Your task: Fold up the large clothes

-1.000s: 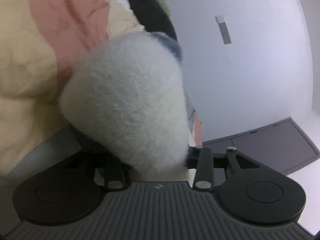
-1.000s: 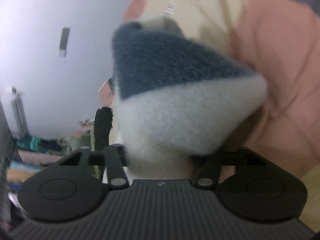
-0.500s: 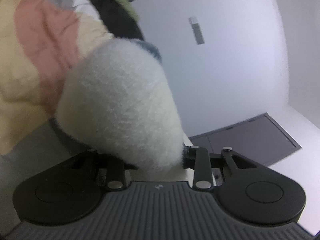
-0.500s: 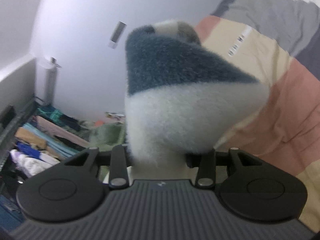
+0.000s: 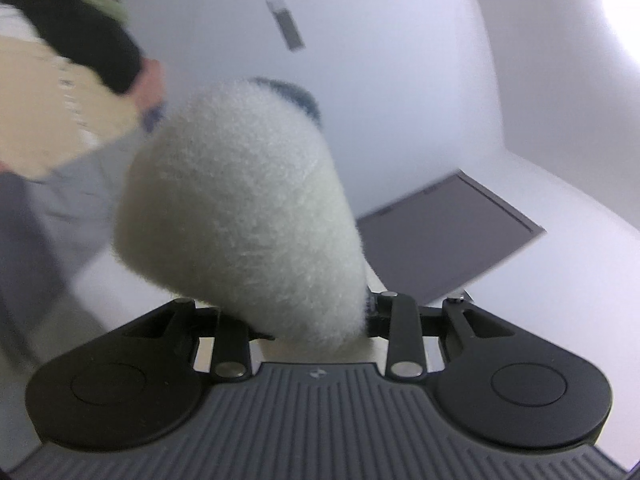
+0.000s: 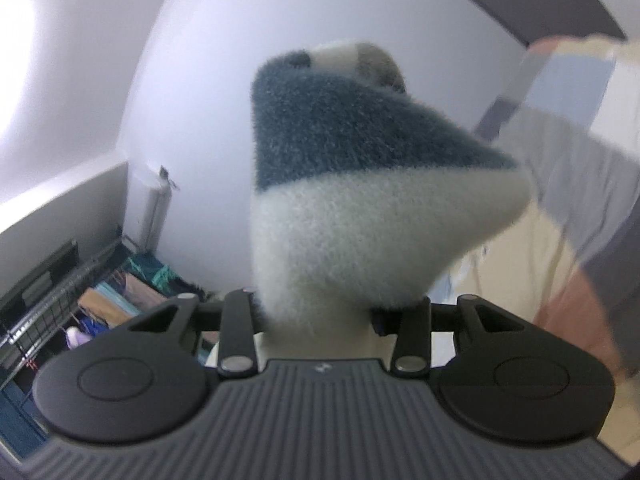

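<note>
Filling both views, fleece garment (image 5: 240, 208) hides the jaws.

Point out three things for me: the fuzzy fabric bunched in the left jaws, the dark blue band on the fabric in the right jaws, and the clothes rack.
fuzzy white fabric (image 5: 240, 208), left wrist view, bunched middle.
dark blue band (image 6: 340, 132), right wrist view, centre.
clothes rack (image 6: 52, 300), right wrist view, wire rail.

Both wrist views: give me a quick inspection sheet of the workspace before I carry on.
Surface: not visible in either view.
Job's things: fuzzy white-and-blue garment, bunched; colour-block cloth hanging, blurred.
Clutter: rack of folded clothes.
Grippers: left gripper and right gripper each shut on the fuzzy garment; fingertips hidden.
Cables: nothing seen.
Surroundings: white wall, dark panel.
</note>
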Motion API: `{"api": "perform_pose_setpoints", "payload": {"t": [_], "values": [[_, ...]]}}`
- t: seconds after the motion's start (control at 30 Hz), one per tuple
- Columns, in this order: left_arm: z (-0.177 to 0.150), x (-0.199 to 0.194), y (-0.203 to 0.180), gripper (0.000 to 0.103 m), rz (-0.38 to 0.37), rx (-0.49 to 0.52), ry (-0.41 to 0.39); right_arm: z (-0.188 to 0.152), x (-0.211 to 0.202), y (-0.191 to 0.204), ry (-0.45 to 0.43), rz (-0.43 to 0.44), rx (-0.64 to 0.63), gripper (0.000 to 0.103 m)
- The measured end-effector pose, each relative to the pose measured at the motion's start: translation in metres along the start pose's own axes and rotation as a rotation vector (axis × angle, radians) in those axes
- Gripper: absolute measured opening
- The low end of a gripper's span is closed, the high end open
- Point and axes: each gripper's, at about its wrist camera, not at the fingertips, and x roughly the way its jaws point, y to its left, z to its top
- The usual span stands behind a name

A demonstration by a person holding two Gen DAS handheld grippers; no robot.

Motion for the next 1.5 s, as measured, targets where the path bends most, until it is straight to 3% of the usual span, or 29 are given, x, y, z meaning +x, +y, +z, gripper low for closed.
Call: {"api": "perform_pose_setpoints", "payload": {"t": [0.13, 0.3, 0.47, 0.63, 0.93, 1.03, 1.23, 1.3, 1.37, 1.5], "values": [[-0.026, 0.054, -0.026, 0.037, -0.038, 0.024, 0.054, 0.036, -0.030, -0.017, -0.064, -0.013, 0.021, 0.043], [-0.071, 0.122, -0.032, 0.037, -0.011, 0.047, 0.148, 0.066, -0.054, -0.058, -0.130, -0.075, 0.043, 0.043], [-0.115, 0.174, -0.009, 0.037, 0.011, 0.044, 0.233, 0.072, -0.065, -0.116, -0.161, -0.152, 0.083, 0.043], [-0.153, 0.197, 0.030, 0.037, 0.046, 0.072, 0.296, 0.058, -0.067, -0.175, -0.163, -0.188, 0.162, 0.043], [-0.180, 0.206, 0.138, 0.037, 0.142, 0.018, 0.336, 0.012, -0.046, -0.244, -0.076, -0.263, 0.197, 0.043], [-0.183, 0.205, 0.160, 0.038, 0.121, -0.004, 0.323, -0.003, -0.047, -0.265, -0.084, -0.274, 0.240, 0.044], [-0.181, 0.204, 0.157, 0.038, 0.123, 0.001, 0.320, -0.006, -0.053, -0.278, -0.100, -0.237, 0.265, 0.045], [-0.188, 0.189, 0.146, 0.041, 0.129, -0.006, 0.319, -0.006, -0.054, -0.278, -0.101, -0.236, 0.278, 0.048], [-0.188, 0.182, 0.141, 0.057, 0.141, -0.021, 0.343, -0.006, -0.058, -0.283, -0.100, -0.242, 0.309, 0.053], [-0.189, 0.164, 0.137, 0.059, 0.158, -0.004, 0.363, -0.018, -0.073, -0.281, -0.109, -0.271, 0.313, 0.055]]}}
